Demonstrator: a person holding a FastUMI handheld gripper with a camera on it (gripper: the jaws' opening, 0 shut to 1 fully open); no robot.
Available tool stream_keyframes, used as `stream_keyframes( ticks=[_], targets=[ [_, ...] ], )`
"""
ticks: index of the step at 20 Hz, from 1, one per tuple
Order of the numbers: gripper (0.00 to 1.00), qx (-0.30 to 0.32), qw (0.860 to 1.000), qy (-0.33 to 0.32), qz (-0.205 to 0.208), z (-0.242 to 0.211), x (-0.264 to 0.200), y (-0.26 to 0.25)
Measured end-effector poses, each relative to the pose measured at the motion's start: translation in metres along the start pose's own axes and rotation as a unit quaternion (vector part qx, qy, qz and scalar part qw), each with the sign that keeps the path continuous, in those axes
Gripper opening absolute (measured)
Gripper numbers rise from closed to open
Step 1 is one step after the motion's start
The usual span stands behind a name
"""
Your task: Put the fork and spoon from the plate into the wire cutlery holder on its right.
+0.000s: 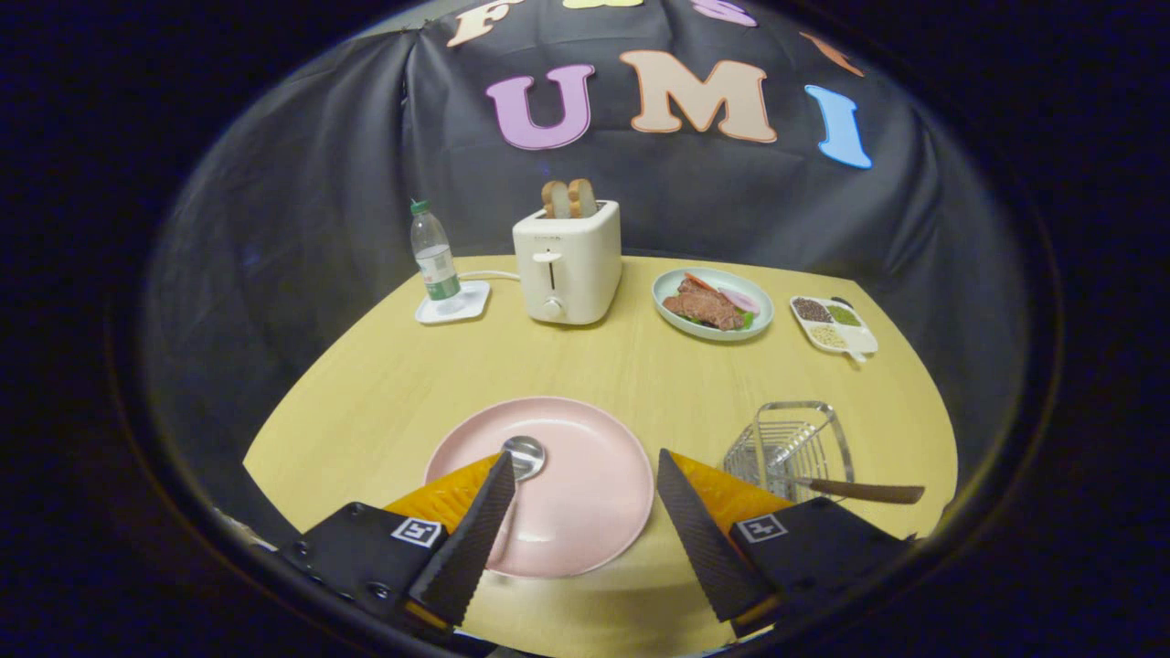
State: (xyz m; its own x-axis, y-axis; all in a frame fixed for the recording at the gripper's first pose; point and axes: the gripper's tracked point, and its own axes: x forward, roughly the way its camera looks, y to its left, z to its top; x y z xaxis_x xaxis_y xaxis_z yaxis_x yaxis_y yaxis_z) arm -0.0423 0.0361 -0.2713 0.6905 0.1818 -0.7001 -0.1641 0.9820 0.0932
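The claw (580, 466) hangs low in the frame, fingers spread wide and gripping nothing, over a pink plate (585, 521). A shiny spoon (524, 455) lies on the plate's left part, its bowl just beside the left finger. Lower right, the wire cutlery holder (792, 446) carries a brown-handled utensil (855, 491). Further up the yellow surface (384, 393): toaster (567, 263), water bottle (433, 260), food plate (713, 303).

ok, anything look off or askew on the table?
One utensil lies tilted across the wire cutlery holder, wooden handle jutting past its rim. The spoon rests on the pink plate. The hand-held gripper is open.
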Motion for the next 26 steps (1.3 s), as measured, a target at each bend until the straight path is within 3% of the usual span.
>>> stream_keyframes(
  ticks=[13, 21, 25, 26],
  targets=[
    [0.99, -0.024, 0.999, 0.027, 0.002, -0.061, 0.041, 0.053],
    [0.57, -0.045, 0.997, 0.057, -0.011, -0.081, 0.048, 0.055],
    [0.24, -0.058, 0.996, 0.066, -0.003, -0.086, 0.05, 0.059],
    [0.25, -0.059, 0.996, 0.062, -0.011, -0.083, 0.059, 0.053]
  ],
)
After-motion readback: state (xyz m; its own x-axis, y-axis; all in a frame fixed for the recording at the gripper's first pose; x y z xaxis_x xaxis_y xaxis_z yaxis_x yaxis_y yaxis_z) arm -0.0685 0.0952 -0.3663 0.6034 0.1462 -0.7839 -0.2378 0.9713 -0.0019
